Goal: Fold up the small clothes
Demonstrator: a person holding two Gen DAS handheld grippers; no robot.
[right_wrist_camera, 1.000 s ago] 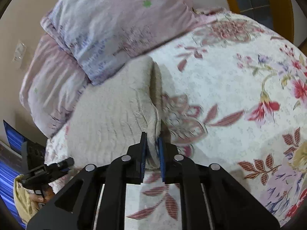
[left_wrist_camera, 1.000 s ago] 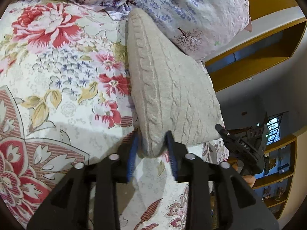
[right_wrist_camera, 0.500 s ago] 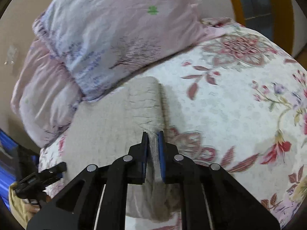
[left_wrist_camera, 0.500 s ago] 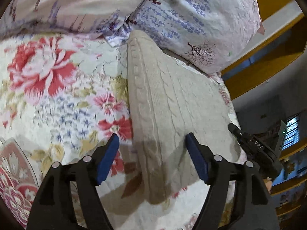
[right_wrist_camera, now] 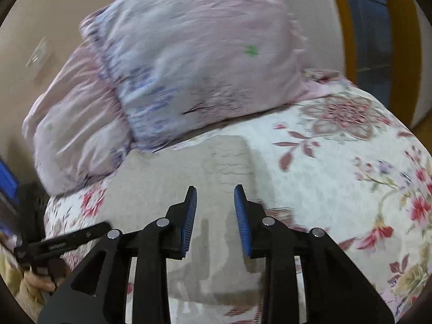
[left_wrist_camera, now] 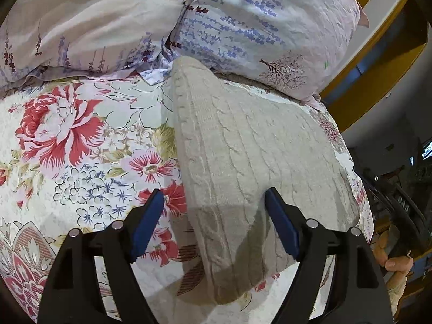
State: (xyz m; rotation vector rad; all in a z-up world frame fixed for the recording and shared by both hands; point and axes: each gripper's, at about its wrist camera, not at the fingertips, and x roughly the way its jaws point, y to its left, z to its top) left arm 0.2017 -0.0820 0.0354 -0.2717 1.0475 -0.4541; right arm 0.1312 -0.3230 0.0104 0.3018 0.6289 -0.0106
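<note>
A beige cable-knit garment lies folded flat on the flowered bedspread. My left gripper is open and empty, its blue pads spread wide just above the garment's near corner. In the right wrist view the same garment lies below my right gripper, which is open and empty with its pads a hand's width apart over the cloth. The right wrist view is blurred by motion.
Two lilac flowered pillows lie at the head of the bed, touching the garment's far end. The other gripper shows at the right edge of the left wrist view and at the lower left of the right wrist view. Wooden trim runs beyond the bed.
Both grippers have let go of the garment: the left opened first, the right just now. Both have drawn back and lifted. The garment now lies flat on the bed.
</note>
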